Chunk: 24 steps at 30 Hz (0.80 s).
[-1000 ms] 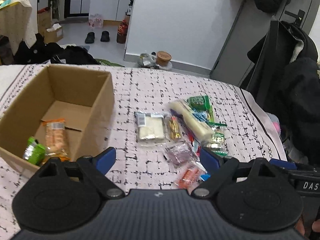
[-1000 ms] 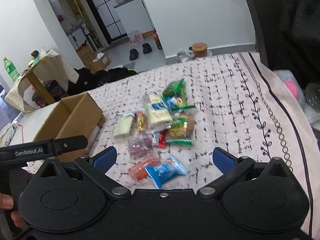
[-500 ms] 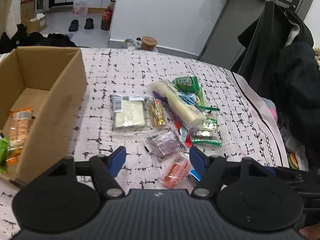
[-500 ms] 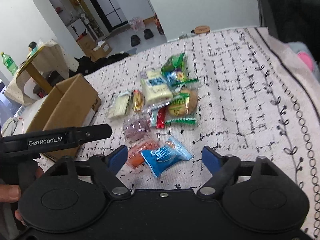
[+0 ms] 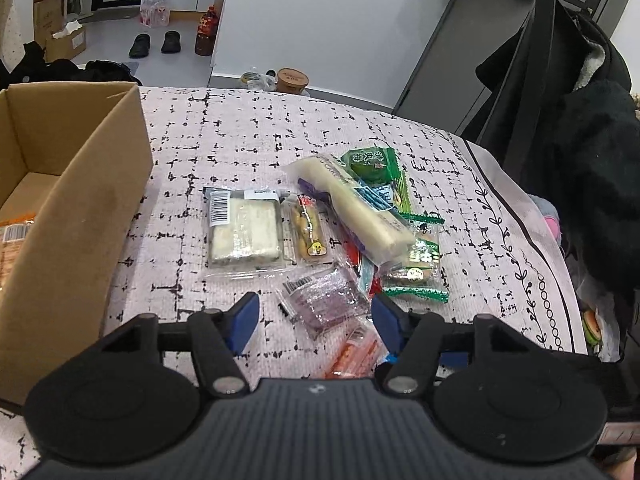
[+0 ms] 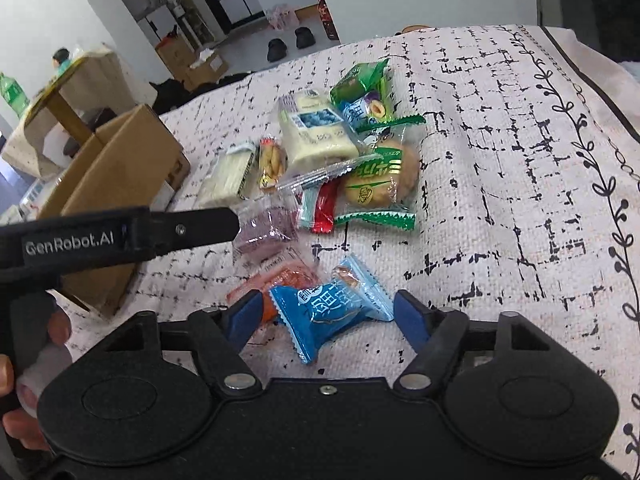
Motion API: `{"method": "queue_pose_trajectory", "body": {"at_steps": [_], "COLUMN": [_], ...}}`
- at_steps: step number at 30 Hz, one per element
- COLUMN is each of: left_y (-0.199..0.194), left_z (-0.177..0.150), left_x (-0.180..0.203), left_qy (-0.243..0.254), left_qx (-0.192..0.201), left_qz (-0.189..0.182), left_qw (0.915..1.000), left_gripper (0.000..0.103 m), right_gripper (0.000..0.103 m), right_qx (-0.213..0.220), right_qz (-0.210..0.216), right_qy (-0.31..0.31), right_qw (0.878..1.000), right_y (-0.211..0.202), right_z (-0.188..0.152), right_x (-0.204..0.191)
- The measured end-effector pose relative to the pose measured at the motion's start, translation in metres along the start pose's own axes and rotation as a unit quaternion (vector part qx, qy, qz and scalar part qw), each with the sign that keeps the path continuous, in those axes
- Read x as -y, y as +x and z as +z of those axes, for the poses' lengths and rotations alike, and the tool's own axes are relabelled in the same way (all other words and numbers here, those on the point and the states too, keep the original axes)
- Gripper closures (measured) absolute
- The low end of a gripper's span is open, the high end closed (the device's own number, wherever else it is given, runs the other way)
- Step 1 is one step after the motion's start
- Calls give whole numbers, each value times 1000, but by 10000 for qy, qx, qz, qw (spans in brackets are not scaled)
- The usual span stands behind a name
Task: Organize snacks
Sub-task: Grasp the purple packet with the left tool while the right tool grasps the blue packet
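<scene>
Left claw point(image 5: 315, 316): half spread, jaws just now narrowing, pads not pressing on anything; hovering over the purple packet point(image 5: 325, 300), which lies between the blue fingertips point(image 5: 245, 315) on the desk point(image 5: 240, 128). Right claw point(image 6: 326, 315): likewise half spread and just now narrowing, framing the blue wrapped sweet point(image 6: 330, 308) with both pads clear of the wrapper; whether the pads reach down to its level cannot be told.

Snack pile in the middle of the patterned cloth. Orange packet point(image 6: 280, 280) just beside the blue sweet, partly tucked behind the right claw's left finger. Purple packet just beyond that, with the left claw's black finger point(image 6: 188, 228) over its near edge in the right wrist view. Further back: clear-wrapped white block point(image 5: 244, 232) with a barcode label, narrow packet of yellowish pieces point(image 5: 308, 228) touching its right side, long cream-coloured bar point(image 5: 360, 212) lying aslant over other wrappers, green pouch point(image 5: 370, 164) at the far end, green-edged round cake point(image 6: 380, 184) on the right, red stick point(image 6: 325, 208) beneath it.

Cardboard box point(image 5: 80, 208) open at the left of the pile, well apart from the white block, with an orange-labelled packet point(image 5: 12, 240) inside at the frame edge. Fingers of a hand point(image 6: 24, 384) around the left tool's handle.
</scene>
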<state>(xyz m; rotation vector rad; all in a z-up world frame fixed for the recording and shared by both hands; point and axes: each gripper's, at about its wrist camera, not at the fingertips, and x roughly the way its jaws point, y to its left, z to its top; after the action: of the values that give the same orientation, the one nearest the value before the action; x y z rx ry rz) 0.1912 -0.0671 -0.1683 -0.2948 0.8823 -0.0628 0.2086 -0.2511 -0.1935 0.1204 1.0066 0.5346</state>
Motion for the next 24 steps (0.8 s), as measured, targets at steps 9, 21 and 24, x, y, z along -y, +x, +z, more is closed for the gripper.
{"method": "queue_pose_trajectory", "body": {"at_steps": [9,21,24], "left_y": [8,23,30], "left_z": [-2,2,3], "left_x": [1,11,13], "left_qy": [2,52,59], "left_qx": [-24,41,-2], "left_qz": [60,197,258], "left_qw": [10000,9998,9996], "left_gripper": [42,41,41], "right_gripper": [70,74,73], "right_qx": [217,302,260], "right_qz": [-264,-275,-216], "right_qy": [139,212,256], "right_qw": [9993,9989,9991], "right_y": [-6,-7,-4], "right_z": [8,12,12], "right_x": [9,18,19]}}
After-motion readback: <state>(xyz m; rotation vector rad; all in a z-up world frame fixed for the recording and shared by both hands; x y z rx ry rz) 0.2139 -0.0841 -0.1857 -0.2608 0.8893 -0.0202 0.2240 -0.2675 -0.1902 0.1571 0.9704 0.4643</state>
